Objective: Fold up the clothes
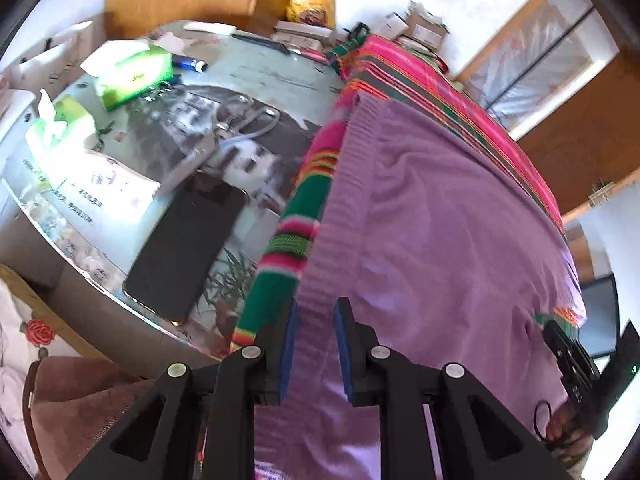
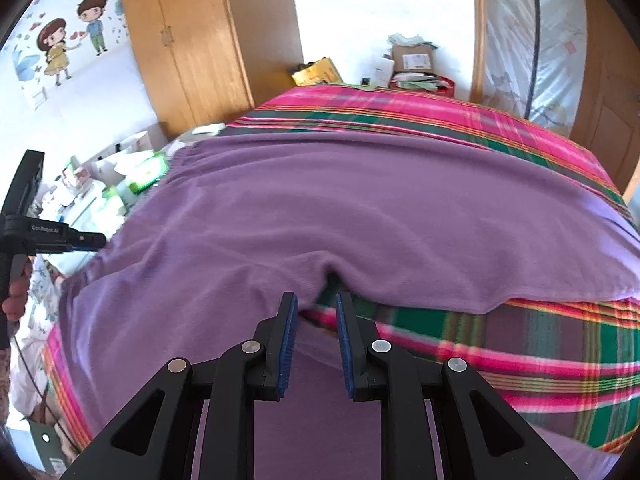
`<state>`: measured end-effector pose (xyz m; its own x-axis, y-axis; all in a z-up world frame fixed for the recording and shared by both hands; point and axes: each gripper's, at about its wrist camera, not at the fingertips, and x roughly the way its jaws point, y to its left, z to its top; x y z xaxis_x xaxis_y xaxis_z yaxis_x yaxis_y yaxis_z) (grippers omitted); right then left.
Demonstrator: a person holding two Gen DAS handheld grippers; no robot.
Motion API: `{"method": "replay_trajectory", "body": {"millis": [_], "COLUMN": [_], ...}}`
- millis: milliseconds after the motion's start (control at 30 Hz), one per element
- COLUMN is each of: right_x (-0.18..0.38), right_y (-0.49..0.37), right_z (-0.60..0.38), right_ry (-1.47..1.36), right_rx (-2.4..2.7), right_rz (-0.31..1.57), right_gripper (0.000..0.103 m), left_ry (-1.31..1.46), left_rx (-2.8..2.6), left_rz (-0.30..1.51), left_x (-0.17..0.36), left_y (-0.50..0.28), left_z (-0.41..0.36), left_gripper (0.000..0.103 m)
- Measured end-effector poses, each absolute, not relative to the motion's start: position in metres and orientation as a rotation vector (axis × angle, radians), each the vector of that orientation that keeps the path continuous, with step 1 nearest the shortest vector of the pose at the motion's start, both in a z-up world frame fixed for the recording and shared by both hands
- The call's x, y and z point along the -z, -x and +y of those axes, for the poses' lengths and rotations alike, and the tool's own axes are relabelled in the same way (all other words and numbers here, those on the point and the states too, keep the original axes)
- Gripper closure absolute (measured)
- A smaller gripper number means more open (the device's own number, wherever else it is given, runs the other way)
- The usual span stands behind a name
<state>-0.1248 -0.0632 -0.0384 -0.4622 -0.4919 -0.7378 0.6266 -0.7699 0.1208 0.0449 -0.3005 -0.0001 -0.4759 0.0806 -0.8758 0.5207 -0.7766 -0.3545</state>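
The left gripper [image 1: 316, 344] stands with its blue pads partly apart, straddling the ribbed waistband edge of the purple trousers [image 1: 432, 216]; the knit runs between the pads, but whether they press on it cannot be told. The right gripper [image 2: 318, 344] is set equally narrow, over the crotch notch, with purple cloth below and ahead of it and nothing plainly pinched.

Beneath both claws lies the plaid blanket [image 2: 540, 356], pink and green, which serves as the folding surface. The trousers are spread flat across it, stretching away from each claw, probably so that one half can be brought over the other; taking waistband and crotch together would suit that.

To the left of the left claw sits the glass-topped table [image 1: 256, 72] with a black phone [image 1: 188, 252] and green tissue packs [image 1: 132, 76], kept off the blanket.

On the other handle [image 2: 48, 236], left of the right claw, white lettering reads roughly "GenRobot.AI". Print on a white packet is too blurred to read.
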Motion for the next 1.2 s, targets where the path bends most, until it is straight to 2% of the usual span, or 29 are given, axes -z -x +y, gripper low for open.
{"method": "replay_trajectory", "body": {"millis": [300,467,633,733,833,933,1200], "right_x": [0.047,0.050,0.051,0.052,0.052,0.053,0.057], "right_y": [0.109,0.105,0.102,0.098,0.095,0.094,0.091], "right_z": [-0.073,-0.077,-0.080,-0.080,-0.079,-0.078,-0.078], "right_ry": [-1.087,-1.101,-1.108,-1.106,-1.105,-1.108,-1.121], "right_rx": [2.203,2.208,2.214,2.218,2.221,2.220,2.215], "right_rz": [0.185,0.180,0.167,0.161,0.154,0.144,0.123], "right_gripper": [0.082,0.080,0.078,0.078,0.077,0.077,0.076], "left_ry": [-1.341,-1.328,-1.293,-1.269,-1.250,-1.255,-1.311], "left_rx": [2.325,2.344,2.369,2.326,2.322,2.305,2.299], "left_rz": [1.234,1.316,1.581,1.378,1.368,1.278,1.368], "left_x": [0.016,0.017,0.022,0.015,0.012,0.009,0.022], "left_y": [-0.077,-0.087,-0.095,-0.101,-0.106,-0.109,-0.117], "left_z": [-0.325,-0.328,-0.329,-0.329,-0.332,-0.329,-0.327], "left_gripper": [0.084,0.084,0.084,0.084,0.084,0.083,0.082]}}
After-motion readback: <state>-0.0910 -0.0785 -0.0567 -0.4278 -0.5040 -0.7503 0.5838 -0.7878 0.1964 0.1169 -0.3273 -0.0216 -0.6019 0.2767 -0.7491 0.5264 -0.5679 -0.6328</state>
